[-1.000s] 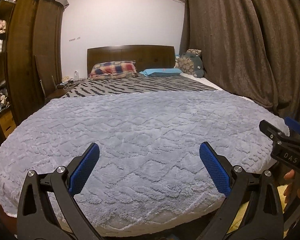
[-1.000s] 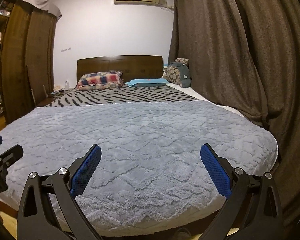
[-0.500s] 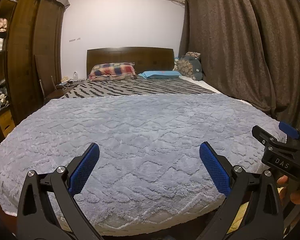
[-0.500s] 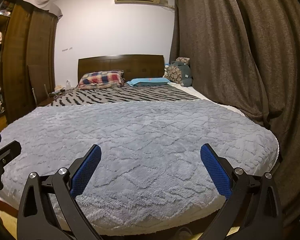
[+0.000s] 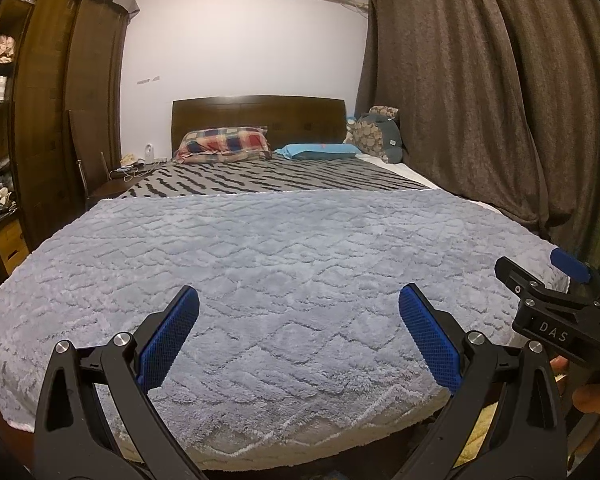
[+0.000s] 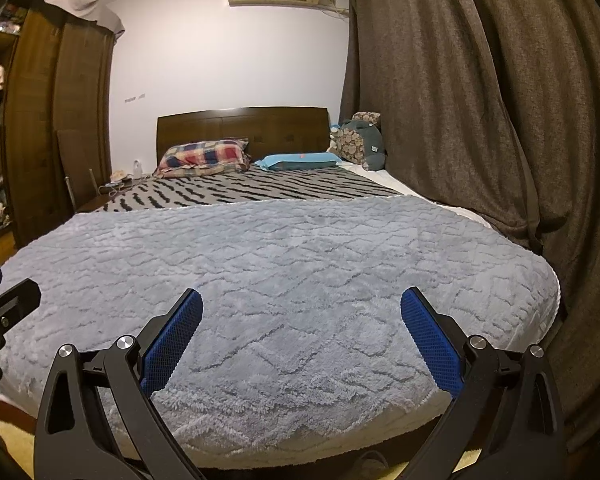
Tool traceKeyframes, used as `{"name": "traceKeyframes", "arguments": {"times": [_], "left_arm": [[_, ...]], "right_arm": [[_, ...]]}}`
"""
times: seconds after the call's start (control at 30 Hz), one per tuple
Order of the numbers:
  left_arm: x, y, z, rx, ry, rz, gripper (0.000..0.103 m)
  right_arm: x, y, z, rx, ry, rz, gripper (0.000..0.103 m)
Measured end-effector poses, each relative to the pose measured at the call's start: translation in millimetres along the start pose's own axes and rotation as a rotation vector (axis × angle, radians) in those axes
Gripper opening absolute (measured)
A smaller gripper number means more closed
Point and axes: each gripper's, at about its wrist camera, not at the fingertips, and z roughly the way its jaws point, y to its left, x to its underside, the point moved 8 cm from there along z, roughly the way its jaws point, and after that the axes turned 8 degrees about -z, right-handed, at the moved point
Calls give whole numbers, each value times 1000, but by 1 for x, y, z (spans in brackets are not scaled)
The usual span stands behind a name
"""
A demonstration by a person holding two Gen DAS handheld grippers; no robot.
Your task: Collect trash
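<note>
Above the grey plush blanket (image 5: 284, 264), left gripper (image 5: 298, 334) and right gripper (image 6: 300, 336) hang wide, empty. No trash visible; scan nightstand (image 5: 116, 188) and floor first.

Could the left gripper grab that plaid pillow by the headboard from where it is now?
Probably not. The left gripper hangs open over the foot of the grey blanket, and the plaid pillow lies at the far end, a whole bed away.

You're looking at a small pale jumble (image 5: 130, 160) on the bedside table (image 5: 110, 190), left of the plaid pillow (image 5: 226, 142); too far off to tell if it's trash.
</note>
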Motion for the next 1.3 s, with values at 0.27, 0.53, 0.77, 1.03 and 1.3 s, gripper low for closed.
{"name": "traceKeyframes", "arguments": {"times": [0.27, 0.53, 0.77, 1.03, 1.3], "left_arm": [[-1, 2, -1, -2, -2, -6, 95], [-1, 2, -2, -2, 0, -11, 95], [0, 1, 0, -2, 5, -9, 95], [0, 1, 0, -3, 7, -9, 95], [-1, 1, 1, -3, 6, -11, 95]], "right_arm": [[0, 0, 0, 1, 1, 2, 100], [1, 2, -1, 0, 0, 4, 100], [2, 2, -1, -4, 2, 2, 100], [3, 3, 1, -8, 6, 1, 100], [3, 4, 1, -7, 6, -3, 100]]}}
